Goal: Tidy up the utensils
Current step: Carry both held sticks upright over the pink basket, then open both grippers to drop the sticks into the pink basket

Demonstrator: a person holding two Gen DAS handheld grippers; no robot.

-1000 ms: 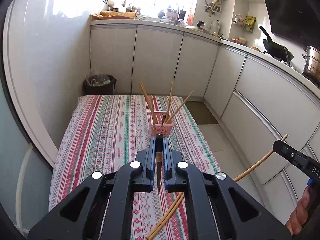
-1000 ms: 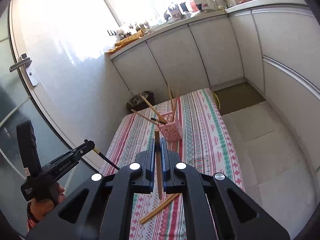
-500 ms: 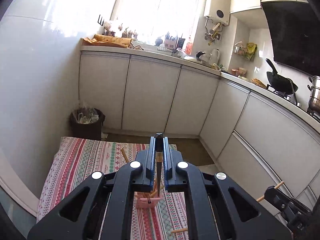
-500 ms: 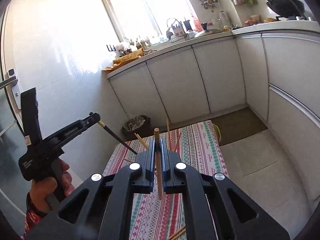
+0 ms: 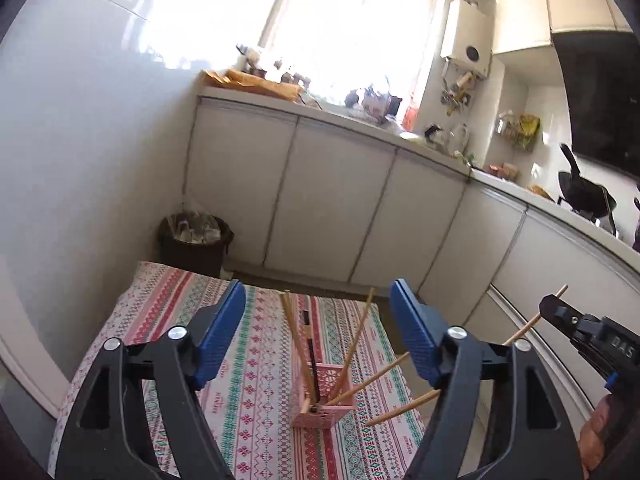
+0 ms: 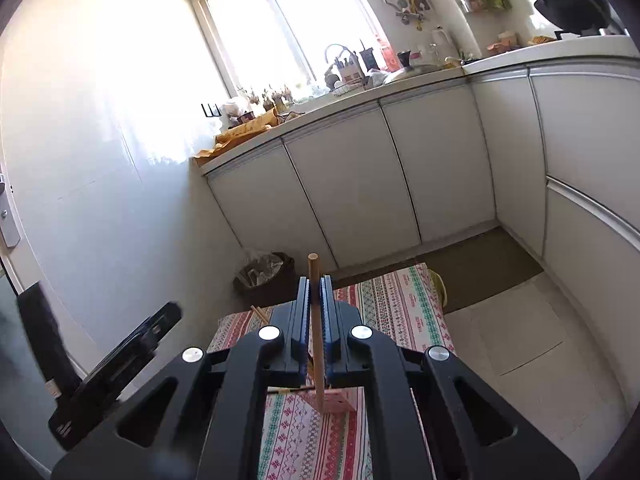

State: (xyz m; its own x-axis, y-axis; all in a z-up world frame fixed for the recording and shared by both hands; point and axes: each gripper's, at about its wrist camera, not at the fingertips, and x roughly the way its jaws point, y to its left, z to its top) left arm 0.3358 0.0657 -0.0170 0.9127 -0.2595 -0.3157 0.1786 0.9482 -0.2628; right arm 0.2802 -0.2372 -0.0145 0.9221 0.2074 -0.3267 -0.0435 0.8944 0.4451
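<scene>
A pink basket (image 5: 325, 405) stands on the striped tablecloth (image 5: 248, 364) and holds several wooden chopsticks and one dark chopstick (image 5: 310, 346). My left gripper (image 5: 316, 322) hovers just behind it. Its jaws are opening and its blue pads (image 5: 220, 332) touch nothing; the dark chopstick stands free in the basket. My right gripper (image 6: 315, 285) is shut on a wooden chopstick (image 6: 314, 320) held upright, above the part-hidden basket (image 6: 338, 402). From the left wrist view the right gripper (image 5: 556, 310) and its stick (image 5: 528, 326) show at the right.
One wooden chopstick (image 5: 400, 409) shows low to the right of the basket. A dark waste bin (image 5: 192, 240) stands beyond the table's far left corner. White cabinets (image 5: 332, 208) and a cluttered counter run behind and along the right. A brown floor mat (image 6: 480, 268) lies past the table.
The left gripper came over the pink basket shut on the dark chopstick; now its jaws stand apart and that chopstick is in the basket. The right gripper carried its wooden chopstick closer to the basket.
</scene>
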